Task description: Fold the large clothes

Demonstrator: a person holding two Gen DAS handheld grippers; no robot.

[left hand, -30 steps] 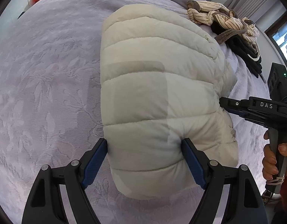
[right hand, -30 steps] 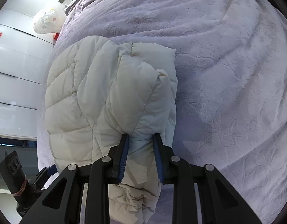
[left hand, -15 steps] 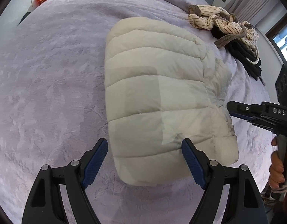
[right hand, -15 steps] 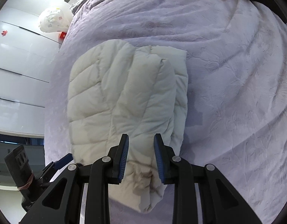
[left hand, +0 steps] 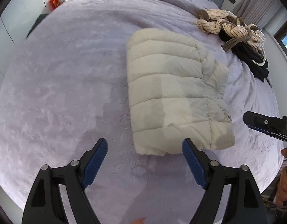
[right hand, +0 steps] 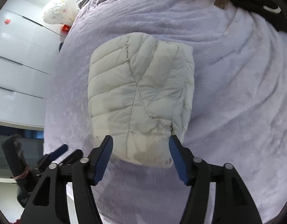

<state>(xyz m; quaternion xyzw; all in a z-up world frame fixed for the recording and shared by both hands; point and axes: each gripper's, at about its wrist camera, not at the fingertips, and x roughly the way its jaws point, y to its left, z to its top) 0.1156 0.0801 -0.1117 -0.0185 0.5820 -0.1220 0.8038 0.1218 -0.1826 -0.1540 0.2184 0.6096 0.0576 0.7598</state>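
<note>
Above the folded puffer jacket (left hand: 173, 97), both the left hand-held gripper (left hand: 144, 149) and right hand-held gripper (right hand: 140, 145) have just opened wide, empty.

Cream quilted jacket (left hand: 173, 93) on a lilac leaf-embossed bedspread (left hand: 59, 84).

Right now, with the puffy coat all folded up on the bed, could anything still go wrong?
Maybe two things. The white puffer jacket is very puffy, and both tongs, left and right, have just been opening with nothing between them, so the bundle might spring open. It also lies near the pile of striped and black clothes, so picking the next piece could nudge it.
</note>
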